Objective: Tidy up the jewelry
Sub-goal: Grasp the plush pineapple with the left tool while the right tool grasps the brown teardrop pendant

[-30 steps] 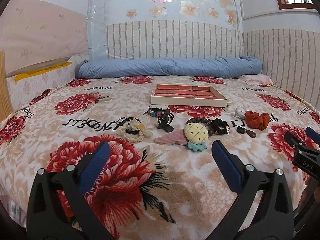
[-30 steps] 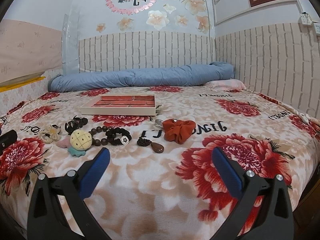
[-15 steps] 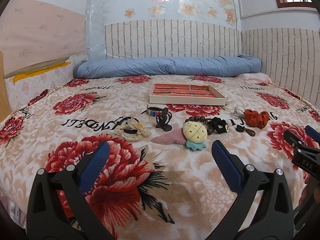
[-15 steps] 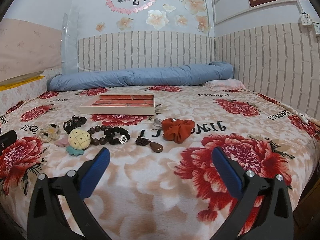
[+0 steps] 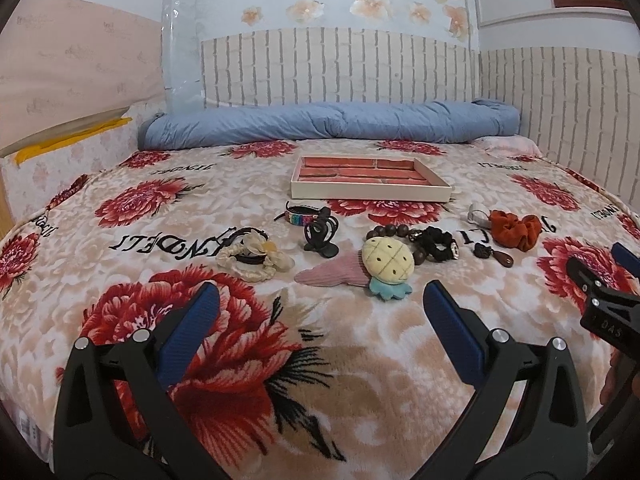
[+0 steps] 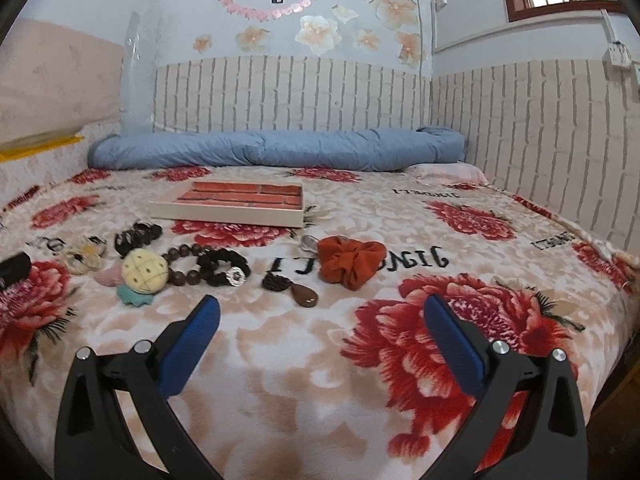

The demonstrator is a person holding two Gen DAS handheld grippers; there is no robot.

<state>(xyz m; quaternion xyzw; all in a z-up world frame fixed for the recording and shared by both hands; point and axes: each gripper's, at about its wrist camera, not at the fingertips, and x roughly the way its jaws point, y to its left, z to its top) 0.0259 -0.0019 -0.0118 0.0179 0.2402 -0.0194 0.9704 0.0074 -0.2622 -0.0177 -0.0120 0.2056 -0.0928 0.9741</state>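
Across the middle of both frames, one floral fleece blanket (image 5: 248,360) covers the bed and carries a loose row of accessories. Behind the row, at centre, sits one shallow cream tray with a brick-red lining (image 5: 370,191), with nothing visible in it. Left to right in the left wrist view lie one cream scrunchie with a flower (image 5: 256,256), one striped multicolour band (image 5: 302,213), one black claw clip (image 5: 321,236), one pink corduroy piece (image 5: 332,274) touching one yellow pineapple-shaped plush clip (image 5: 387,266), one string of dark wooden beads (image 5: 390,234), one black scrunchie with a silver charm (image 5: 436,243), one brown teardrop pendant (image 5: 504,259), one small silver piece (image 5: 476,213), and one rust-orange scrunchie (image 5: 514,229).

Two claws show. The left claw (image 5: 320,308), at the bottom of its frame, is spread wide above the blanket with nothing between its blue pads (image 5: 192,332). The right claw (image 6: 320,312) is likewise spread wide and holds nothing, low in its frame, near the pendant and orange scrunchie.
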